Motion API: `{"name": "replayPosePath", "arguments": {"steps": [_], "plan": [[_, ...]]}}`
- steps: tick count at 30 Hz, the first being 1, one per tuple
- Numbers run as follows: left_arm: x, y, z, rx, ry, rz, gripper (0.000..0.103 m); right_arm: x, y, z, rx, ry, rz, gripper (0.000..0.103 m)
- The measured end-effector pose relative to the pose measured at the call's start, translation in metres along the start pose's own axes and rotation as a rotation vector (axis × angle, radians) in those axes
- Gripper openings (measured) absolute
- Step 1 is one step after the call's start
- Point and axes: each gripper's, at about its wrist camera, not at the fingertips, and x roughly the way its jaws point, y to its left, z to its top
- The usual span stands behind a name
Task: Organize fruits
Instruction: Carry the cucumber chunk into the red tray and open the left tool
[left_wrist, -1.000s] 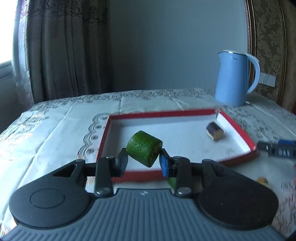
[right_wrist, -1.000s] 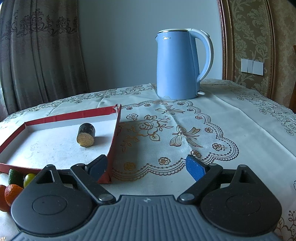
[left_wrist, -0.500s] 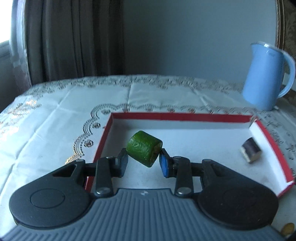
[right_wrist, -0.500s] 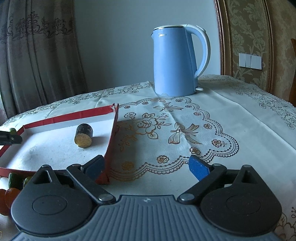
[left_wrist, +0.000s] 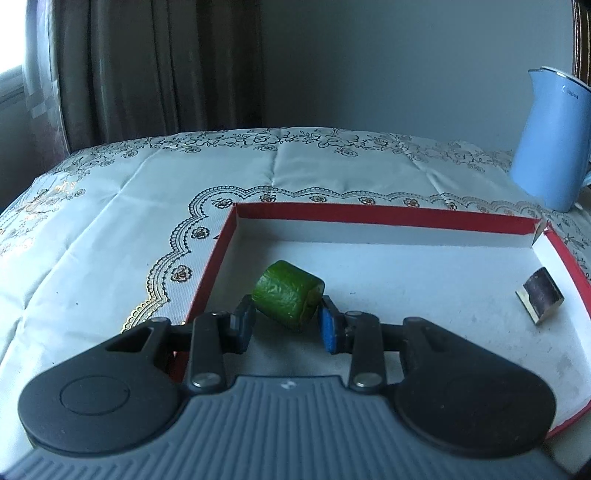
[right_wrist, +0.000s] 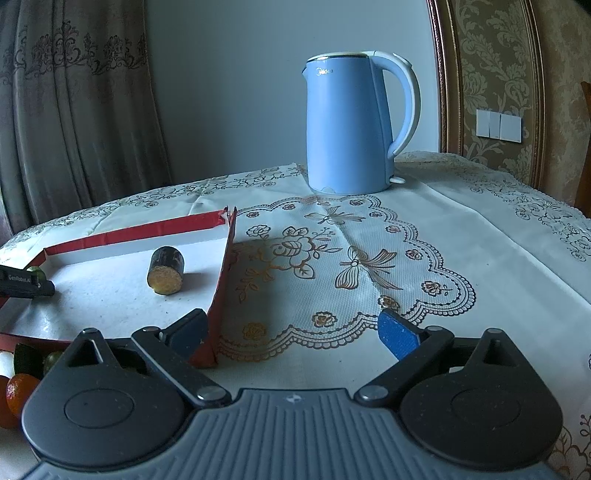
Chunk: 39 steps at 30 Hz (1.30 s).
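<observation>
My left gripper (left_wrist: 286, 323) is shut on a green cut fruit piece (left_wrist: 288, 294), holding it over the near left part of a shallow red-rimmed tray (left_wrist: 384, 214). A dark-skinned cut piece with a yellow face (left_wrist: 540, 296) lies at the tray's right side; in the right wrist view this same dark piece (right_wrist: 166, 269) lies inside the tray (right_wrist: 140, 230). My right gripper (right_wrist: 291, 332) stands open by the tray's near right corner, with only the corner and tablecloth between its fingers. The left gripper's tip (right_wrist: 26, 284) shows at the left edge there.
A blue electric kettle (right_wrist: 354, 125) stands at the back of the table, seen too in the left wrist view as the kettle (left_wrist: 554, 140). Loose fruits, an orange one (right_wrist: 18, 393) and green ones (right_wrist: 27, 360), lie outside the tray's near edge. Curtains hang behind the table.
My left gripper carried the green piece left and forward over the tray, and its tip has come into the right wrist view. My right gripper's jaws widened slightly.
</observation>
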Motion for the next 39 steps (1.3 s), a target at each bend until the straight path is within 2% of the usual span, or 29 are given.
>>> {"name": "replayPosePath", "arguments": {"steps": [3, 7, 13, 20, 25, 32, 36, 39], "plan": [[-0.001, 0.0, 0.0, -0.003, 0.002, 0.006, 0.036, 0.0, 0.0, 0.0, 0.0, 0.0, 0.0, 0.1], [-0.007, 0.0, -0.002, 0.003, -0.018, 0.015, 0.064, 0.0, -0.001, 0.0, 0.006, 0.002, 0.001, 0.101], [-0.041, -0.006, -0.011, 0.067, -0.108, 0.038, 0.08, 0.001, -0.002, 0.001, 0.013, 0.005, 0.001, 0.102], [-0.108, 0.002, -0.042, 0.072, -0.19, 0.009, 0.088, 0.001, -0.002, 0.0, 0.011, 0.004, -0.002, 0.102], [-0.14, 0.011, -0.08, 0.059, -0.168, -0.026, 0.091, 0.001, -0.002, 0.0, 0.01, 0.002, -0.004, 0.103], [-0.142, 0.018, -0.113, 0.045, -0.101, -0.016, 0.093, 0.001, -0.002, 0.0, 0.015, 0.003, -0.004, 0.103], [-0.129, 0.019, -0.122, 0.035, -0.035, -0.021, 0.094, 0.001, -0.003, -0.001, 0.018, 0.003, -0.003, 0.103], [-0.129, 0.027, -0.122, -0.004, -0.03, -0.028, 0.097, 0.001, -0.004, -0.001, 0.023, 0.004, -0.001, 0.103]]}}
